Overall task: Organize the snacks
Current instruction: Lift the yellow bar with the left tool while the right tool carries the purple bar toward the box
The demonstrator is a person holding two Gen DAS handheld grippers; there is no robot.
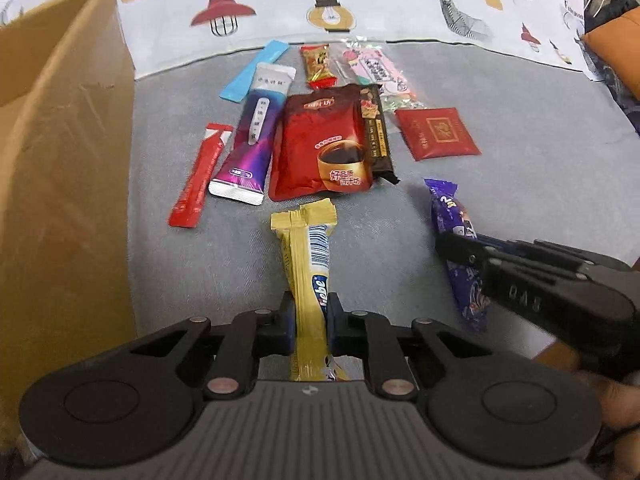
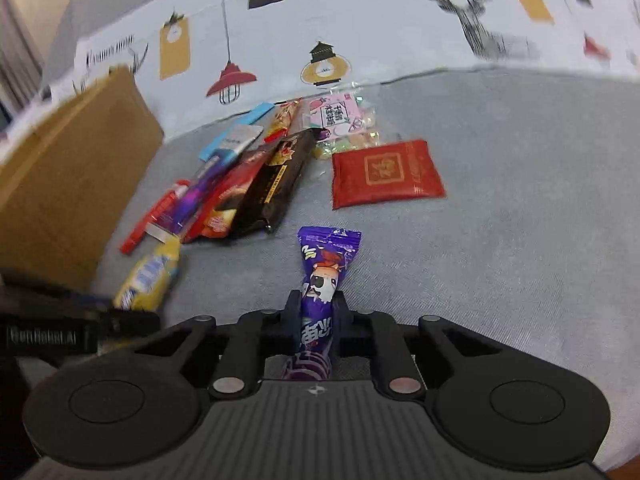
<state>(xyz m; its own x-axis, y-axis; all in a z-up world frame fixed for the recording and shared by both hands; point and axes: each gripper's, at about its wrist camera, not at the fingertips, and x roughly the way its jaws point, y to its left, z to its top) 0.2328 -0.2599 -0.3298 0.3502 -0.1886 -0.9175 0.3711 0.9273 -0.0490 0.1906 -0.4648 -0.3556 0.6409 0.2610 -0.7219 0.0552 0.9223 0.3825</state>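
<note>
Cardboard box (image 1: 60, 152): cut off at the 9 o'clock edge. Yellow snack bar (image 1: 310, 280): near end hidden under the left tongs (image 1: 311, 320). Right view: snack pile (image 2: 240, 172) smeared by blur, labels unreadable; purple snack (image 2: 320, 300) tail hidden.

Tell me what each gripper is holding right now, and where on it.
Left gripper is shut on the yellow snack bar, gripping its lower half. Right gripper is shut on the purple snack packet, gripping around its middle.

Purple snack (image 2: 320, 280) in right gripper (image 2: 316, 312)
</note>
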